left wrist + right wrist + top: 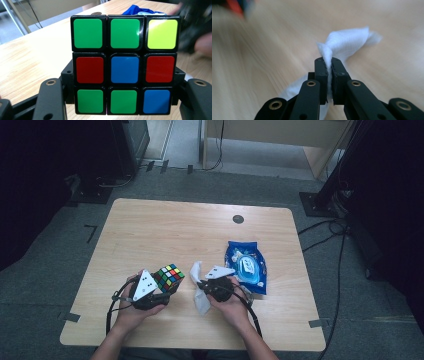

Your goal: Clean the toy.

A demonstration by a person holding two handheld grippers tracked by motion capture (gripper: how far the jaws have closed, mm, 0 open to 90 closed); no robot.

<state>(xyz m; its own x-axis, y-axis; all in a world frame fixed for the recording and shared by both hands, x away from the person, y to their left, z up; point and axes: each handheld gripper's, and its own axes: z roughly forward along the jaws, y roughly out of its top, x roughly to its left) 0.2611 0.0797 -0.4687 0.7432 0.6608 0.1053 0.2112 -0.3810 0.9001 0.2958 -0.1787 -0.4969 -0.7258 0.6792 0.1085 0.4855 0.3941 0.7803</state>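
On the wooden table point(150, 235), the left gripper point(162, 292) has its jaws clamped on a puzzle cube point(169, 276), gripping it by its lower side edges and holding it above the tabletop near the front edge, left of centre. In the left gripper view the cube point(125, 65) faces the camera squarely: green, green and yellow tiles across the top row, red, blue, red in the middle, green, green, blue along the bottom. The black jaw arms press in on both sides of the bottom row.

The right gripper point(200, 285) sits just beside the cube, to its right. Its jaws are pinched nearly together on a white wipe point(199, 287), a crumpled strip that runs from above the jaw tips down onto the table in front of the right hand point(230, 302). In the right gripper view the wipe point(347, 42) stands up in a twisted fold between the two pads, its tail trailing off below.

Just right of that hand lies a blue wipes packet point(246, 266), flat on the table, with a pale label panel on its upper face. Whether its flap is open cannot be told.
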